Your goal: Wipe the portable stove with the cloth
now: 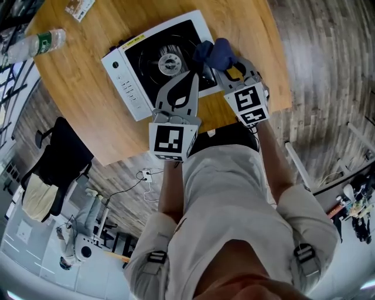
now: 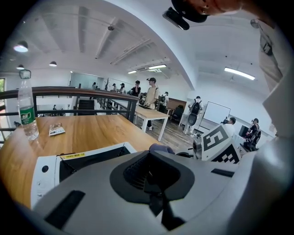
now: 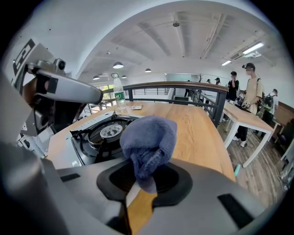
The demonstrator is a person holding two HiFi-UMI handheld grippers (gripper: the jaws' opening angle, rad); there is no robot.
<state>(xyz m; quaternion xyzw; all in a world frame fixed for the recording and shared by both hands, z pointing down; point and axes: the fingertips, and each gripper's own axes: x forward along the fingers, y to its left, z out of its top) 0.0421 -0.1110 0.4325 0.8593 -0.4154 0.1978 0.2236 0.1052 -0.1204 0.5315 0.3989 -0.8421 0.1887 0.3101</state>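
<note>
The portable stove (image 1: 153, 60), white with a black top and a round burner (image 3: 110, 131), lies on the wooden table (image 1: 76, 94). My right gripper (image 1: 227, 65) is shut on a bunched blue cloth (image 1: 213, 53), which hangs at the stove's near right corner. In the right gripper view the cloth (image 3: 149, 142) bulges out of the jaws of the right gripper (image 3: 144, 176), just right of the burner. My left gripper (image 1: 191, 77) is shut and holds nothing; it hovers over the stove's near edge. In its own view the stove (image 2: 85, 157) lies beyond the left gripper (image 2: 154, 176).
A water bottle (image 1: 35, 44) lies near the table's far left edge, with a small packet (image 1: 79, 7) beyond it. The table's near edge runs just under the grippers. Several people (image 2: 150, 94) and another table (image 2: 149, 114) are far behind.
</note>
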